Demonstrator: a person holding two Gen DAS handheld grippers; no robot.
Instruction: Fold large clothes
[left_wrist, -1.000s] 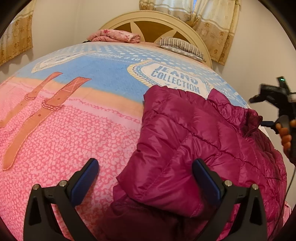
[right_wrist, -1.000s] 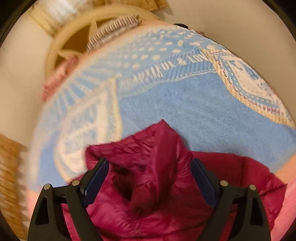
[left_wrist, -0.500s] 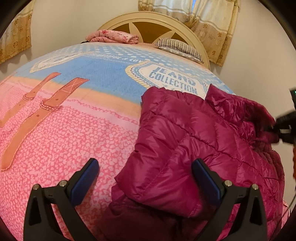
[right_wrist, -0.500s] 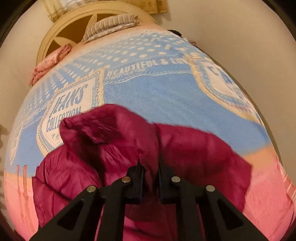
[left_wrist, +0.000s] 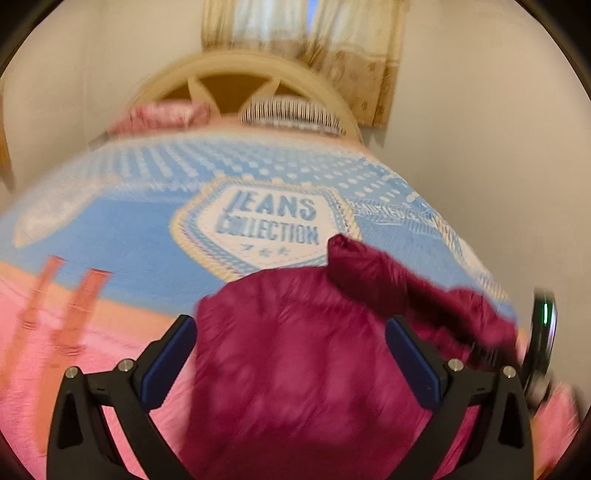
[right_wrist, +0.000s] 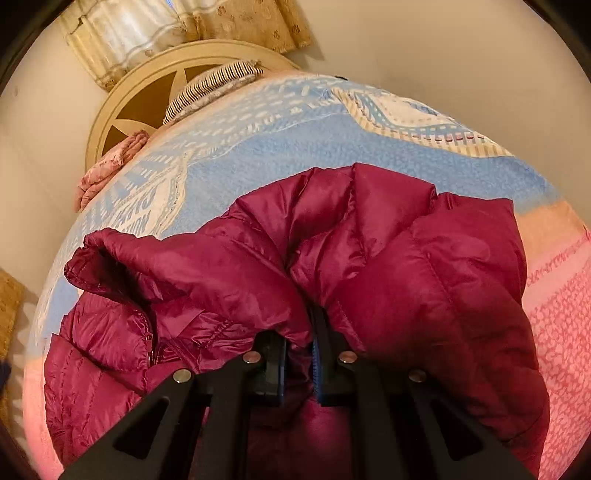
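Note:
A magenta quilted puffer jacket (left_wrist: 295, 350) lies bunched on the bed. In the left wrist view, which is blurred, my left gripper (left_wrist: 291, 362) is open, its blue-padded fingers spread to either side above the jacket, holding nothing. In the right wrist view my right gripper (right_wrist: 299, 347) is shut on a fold of the jacket (right_wrist: 332, 251), and the fabric bulges up around the fingers. The jacket's collar or cuff opening (right_wrist: 96, 266) shows at the left. The right gripper's body (left_wrist: 541, 343) shows at the right edge of the left wrist view.
The bed has a blue and pink blanket (left_wrist: 110, 236) printed "JEANS COLLECTION". A cream headboard (left_wrist: 236, 74), a striped pillow (left_wrist: 291, 114) and a pink folded cloth (left_wrist: 162, 116) are at the far end. Curtains (left_wrist: 306, 33) hang behind. Walls close in on both sides.
The right gripper went from open to shut on a jacket fold and has pulled it up. The left gripper has swung right and forward over the jacket, staying open.

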